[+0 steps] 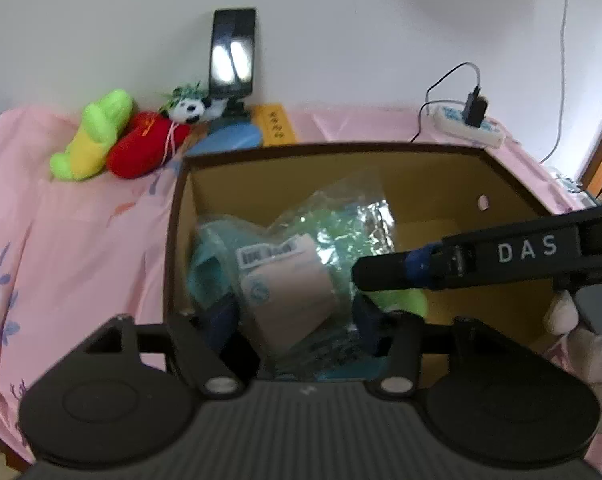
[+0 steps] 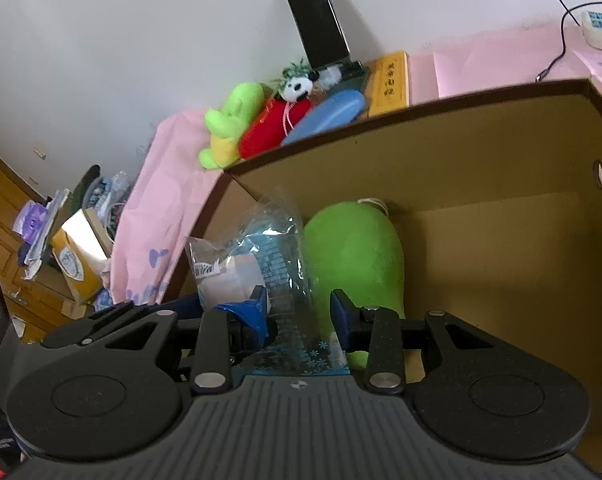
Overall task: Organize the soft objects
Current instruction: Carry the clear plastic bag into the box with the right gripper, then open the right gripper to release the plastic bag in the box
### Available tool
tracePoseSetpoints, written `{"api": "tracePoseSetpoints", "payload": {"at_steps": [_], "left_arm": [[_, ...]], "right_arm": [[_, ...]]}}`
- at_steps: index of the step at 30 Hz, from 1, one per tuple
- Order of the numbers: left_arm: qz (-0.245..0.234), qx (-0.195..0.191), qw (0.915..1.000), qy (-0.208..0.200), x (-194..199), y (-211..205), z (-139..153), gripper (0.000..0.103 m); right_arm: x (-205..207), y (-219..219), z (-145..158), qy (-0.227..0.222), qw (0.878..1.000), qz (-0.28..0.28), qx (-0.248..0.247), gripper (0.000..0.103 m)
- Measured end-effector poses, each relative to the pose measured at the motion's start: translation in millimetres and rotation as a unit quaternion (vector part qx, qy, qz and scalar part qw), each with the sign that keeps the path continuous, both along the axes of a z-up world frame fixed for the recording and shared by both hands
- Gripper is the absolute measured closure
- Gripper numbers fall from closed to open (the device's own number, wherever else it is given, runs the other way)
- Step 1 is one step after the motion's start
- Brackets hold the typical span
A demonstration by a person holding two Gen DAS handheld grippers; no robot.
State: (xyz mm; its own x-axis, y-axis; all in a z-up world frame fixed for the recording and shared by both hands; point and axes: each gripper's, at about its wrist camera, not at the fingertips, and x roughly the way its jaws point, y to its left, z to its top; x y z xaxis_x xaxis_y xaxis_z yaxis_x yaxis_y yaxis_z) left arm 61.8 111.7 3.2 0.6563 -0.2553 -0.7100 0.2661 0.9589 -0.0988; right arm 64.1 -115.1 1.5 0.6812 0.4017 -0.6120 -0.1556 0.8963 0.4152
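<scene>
Inside the cardboard box [image 1: 433, 184], on the pink cloth [image 1: 81, 240] of the tabletop, a plastic-wrapped packet [image 1: 297, 276] lies against a green plush toy [image 2: 357, 252]. The left gripper [image 1: 297, 320] has its fingers spread on either side of the packet, not visibly pinching it. The right gripper [image 2: 299, 312] straddles the packet's clear wrapper; whether it grips the film I cannot tell. The job looks partly done: two soft things are already in the box, whose right half is bare. Three remain outside by the wall, beyond the box's far left corner: a lime and yellow plush [image 1: 91, 136], a red plush [image 1: 145, 146] touching it, and a small panda toy [image 1: 189, 109]. Beside them stands a phone [image 1: 233, 54] on a holder.
</scene>
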Motion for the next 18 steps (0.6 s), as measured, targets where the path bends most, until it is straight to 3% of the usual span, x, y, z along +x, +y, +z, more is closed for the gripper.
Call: {"api": "tracePoseSetpoints", "payload": {"at_steps": [5, 18], "left_arm": [[-0.010, 0.004, 0.9999, -0.008, -5.5, -1.8, 0.3, 0.033], [0.011, 0.012, 0.9998, -0.009, -15.5, -3.0, 7.9, 0.033]], "right_arm": [[2.6, -1.3, -3.4, 0.012, 1.000, -0.007, 0.007, 0.084], [-10.6, -6.2, 2.2, 0.006, 0.999, -0.027, 0.016, 0.084]]}}
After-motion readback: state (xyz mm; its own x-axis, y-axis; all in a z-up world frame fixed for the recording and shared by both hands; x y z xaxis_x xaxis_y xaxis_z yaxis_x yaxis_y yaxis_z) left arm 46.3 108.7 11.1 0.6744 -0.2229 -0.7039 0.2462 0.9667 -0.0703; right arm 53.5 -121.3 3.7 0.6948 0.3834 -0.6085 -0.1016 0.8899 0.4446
